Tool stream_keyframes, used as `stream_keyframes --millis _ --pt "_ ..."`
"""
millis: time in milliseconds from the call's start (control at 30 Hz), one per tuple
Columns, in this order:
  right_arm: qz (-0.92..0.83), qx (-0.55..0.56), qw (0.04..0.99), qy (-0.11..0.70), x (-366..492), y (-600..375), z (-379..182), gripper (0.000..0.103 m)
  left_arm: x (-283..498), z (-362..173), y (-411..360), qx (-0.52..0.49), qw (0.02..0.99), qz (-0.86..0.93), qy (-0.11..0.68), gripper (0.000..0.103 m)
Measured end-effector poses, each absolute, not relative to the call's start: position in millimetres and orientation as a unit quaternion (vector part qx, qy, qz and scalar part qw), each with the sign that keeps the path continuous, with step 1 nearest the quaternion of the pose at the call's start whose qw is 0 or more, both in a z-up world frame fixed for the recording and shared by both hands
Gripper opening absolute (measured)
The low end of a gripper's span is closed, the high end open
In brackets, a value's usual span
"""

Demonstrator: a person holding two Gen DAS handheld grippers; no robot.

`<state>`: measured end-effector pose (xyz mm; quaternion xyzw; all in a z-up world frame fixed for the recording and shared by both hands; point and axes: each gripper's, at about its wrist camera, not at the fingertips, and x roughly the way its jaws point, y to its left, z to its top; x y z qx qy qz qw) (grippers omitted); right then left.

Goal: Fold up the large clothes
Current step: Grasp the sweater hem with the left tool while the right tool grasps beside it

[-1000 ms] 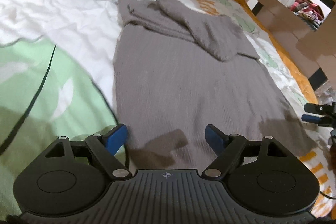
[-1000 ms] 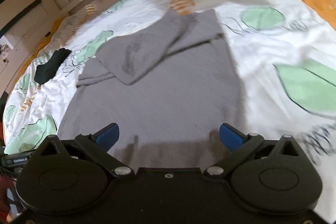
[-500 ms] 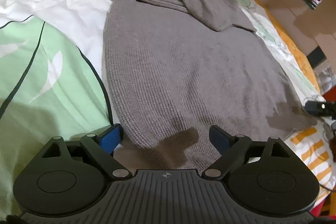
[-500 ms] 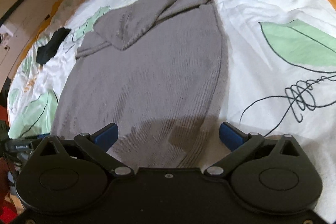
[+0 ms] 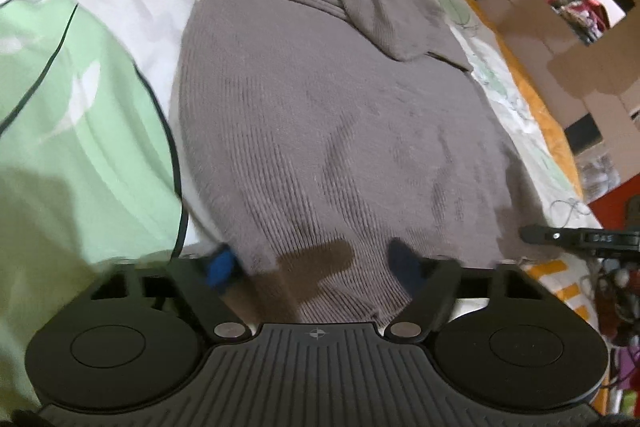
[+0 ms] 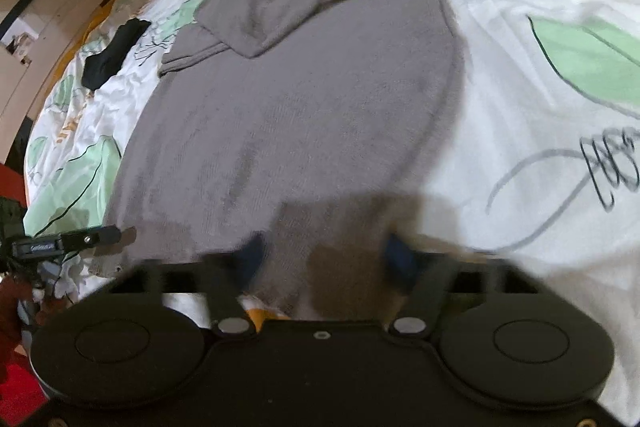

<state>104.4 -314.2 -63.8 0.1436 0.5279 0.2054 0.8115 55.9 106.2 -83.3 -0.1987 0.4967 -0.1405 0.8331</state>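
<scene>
hem-gripping looks like the step in hand: grey knit garment [image 5: 340, 131] lies flat on the leaf-print bedding [image 5: 80, 107], sleeves folded in. left gripper [image 5: 316, 267] and right gripper [image 6: 324, 255] are closing over its near hem, not yet pinching. next, lift both corners evenly toward the far end.

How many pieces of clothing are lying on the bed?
2 show: a large grey knit sweater spread across the middle of the bedspread, and a small black garment off to its left. Others may lie out of view.
</scene>
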Motion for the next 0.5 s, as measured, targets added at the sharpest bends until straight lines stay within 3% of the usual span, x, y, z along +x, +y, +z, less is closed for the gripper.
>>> stream_keyframes --millis 33,67,133,500 --pt "0.207 0.150 0.808 0.530 104.7 -315.8 -65.6 0.035 54.1 -84.4 107.5 -0.203 0.832 -0.136 0.498 0.034" --pt "0.207 0.154 0.807 0.532 104.9 -316.6 -65.9 0.030 52.9 -86.4 109.7 -0.212 0.828 -0.133 0.502 0.007" --pt "0.210 0.155 0.808 0.529 104.4 -316.5 -65.1 0.023 49.5 -90.1 118.3 -0.255 0.817 -0.138 0.498 0.007" --pt "0.255 0.287 0.833 0.398 110.2 -340.8 -33.4 0.021 52.1 -29.8 146.3 -0.337 0.864 -0.154 0.342 0.006"
